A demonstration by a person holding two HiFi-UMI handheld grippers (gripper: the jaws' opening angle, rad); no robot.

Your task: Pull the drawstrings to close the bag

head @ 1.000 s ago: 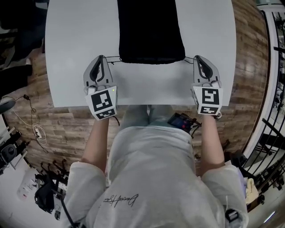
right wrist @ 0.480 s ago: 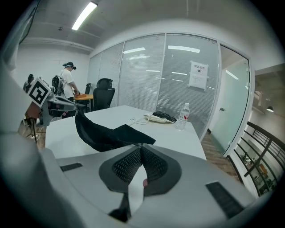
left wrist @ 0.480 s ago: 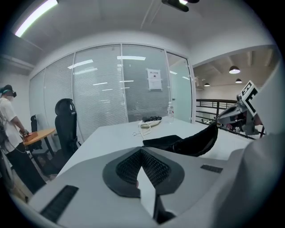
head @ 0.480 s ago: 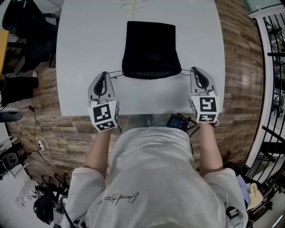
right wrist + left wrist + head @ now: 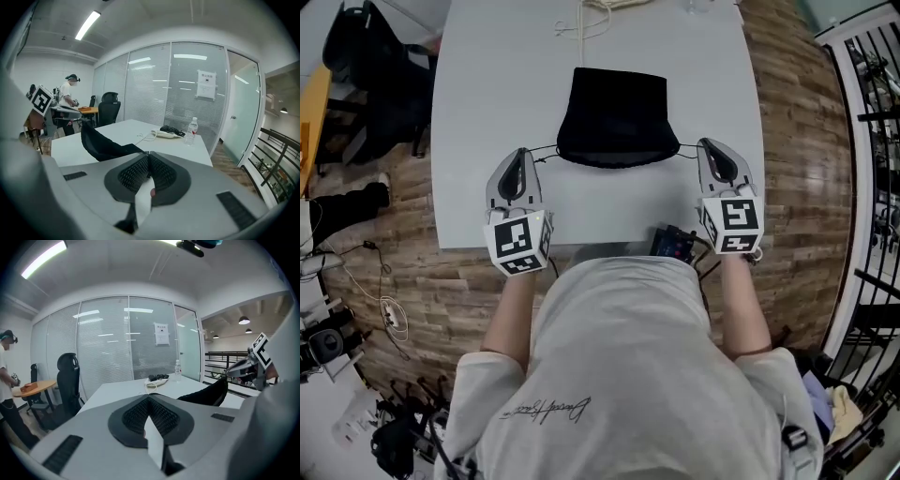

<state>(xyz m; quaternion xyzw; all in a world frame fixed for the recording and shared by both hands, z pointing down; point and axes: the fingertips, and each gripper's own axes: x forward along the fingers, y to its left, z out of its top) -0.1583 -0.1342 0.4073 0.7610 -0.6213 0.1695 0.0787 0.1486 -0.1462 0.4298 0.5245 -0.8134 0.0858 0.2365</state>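
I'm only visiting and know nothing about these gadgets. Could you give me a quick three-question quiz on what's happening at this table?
1. Pick one: the bag between the two claws is A) white, B) black, C) red.
2. True or false: the left claw stands wide open with nothing in it.
3. Fill in: a thin ___ runs from the bag to the right claw.

Key
1. B.
2. False: it is shut on the left drawstring.
3. Drawstring: the right drawstring, pinched there too.
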